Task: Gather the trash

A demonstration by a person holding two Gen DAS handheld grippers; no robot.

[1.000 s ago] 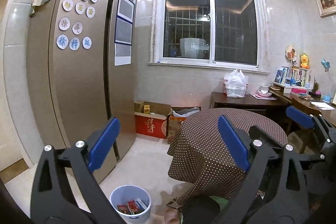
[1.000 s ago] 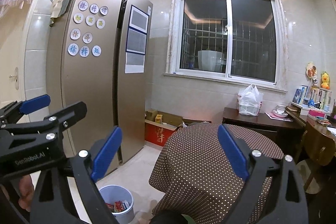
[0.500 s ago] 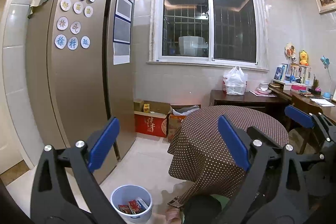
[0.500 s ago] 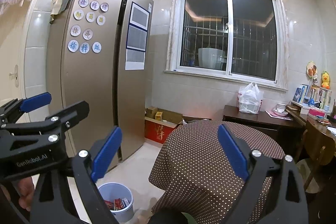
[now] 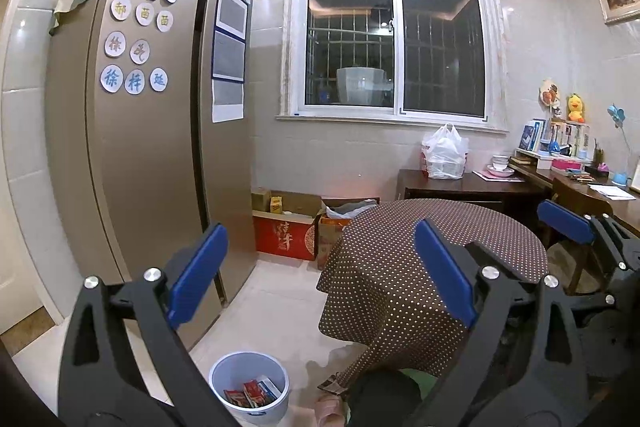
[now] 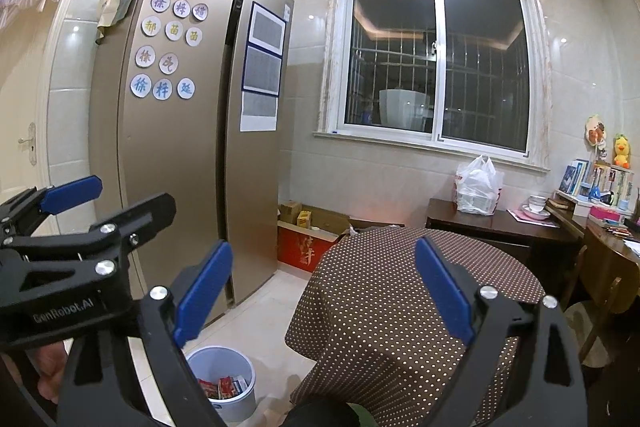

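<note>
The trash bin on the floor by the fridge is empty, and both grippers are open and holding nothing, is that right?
Not quite. The trash bin is not empty: the left wrist view shows several small red and white packets lying in its bottom, and the right wrist view shows them too. The rest stands: it sits on the floor by the fridge, and the left gripper and right gripper are both open and holding nothing.

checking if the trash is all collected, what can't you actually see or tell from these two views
- Floor under the round table: hidden by the dotted tablecloth in both views.
- Bottom of the white bin: a few packets show, anything beneath them is hidden.
- Scrap by the cloth's hem: left wrist view only, too small to identify.
- Floor nearest the person: cut off by the lower edge and blocked by the left gripper and right gripper.
- Cardboard boxes: contents too small.
</note>
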